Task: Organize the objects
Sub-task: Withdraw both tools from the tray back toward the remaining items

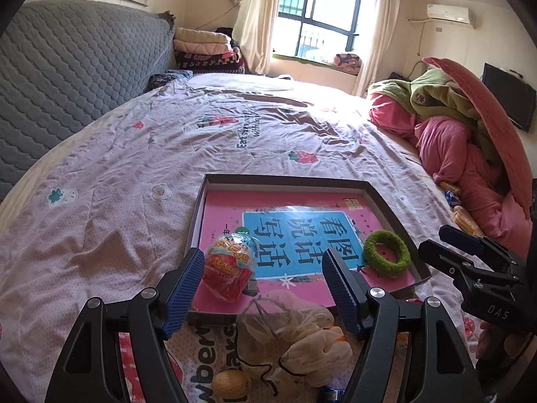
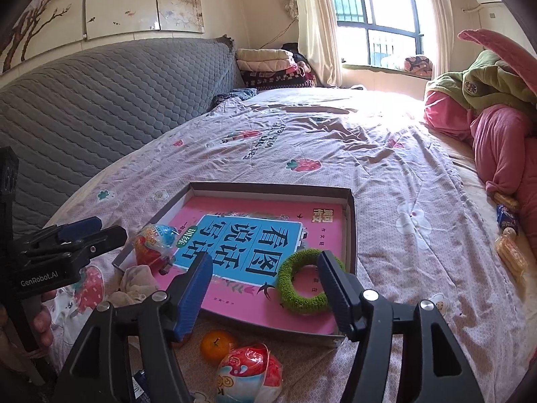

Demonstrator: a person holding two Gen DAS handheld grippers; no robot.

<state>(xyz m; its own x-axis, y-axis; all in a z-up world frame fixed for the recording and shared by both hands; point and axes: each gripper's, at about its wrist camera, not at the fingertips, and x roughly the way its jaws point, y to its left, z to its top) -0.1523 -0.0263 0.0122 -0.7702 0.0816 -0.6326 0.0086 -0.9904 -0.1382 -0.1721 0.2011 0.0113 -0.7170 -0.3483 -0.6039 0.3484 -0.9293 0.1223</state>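
Left gripper jaws apart, empty, above crumpled cream mesh bag. Right gripper jaws apart, empty, flanking fuzzy green ring lying on pink book inside shallow brown cardboard tray. Foil-wrapped red egg at tray's near-left corner.

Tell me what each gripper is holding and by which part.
Nothing is held. The left gripper and right gripper are both open and empty, above the box.
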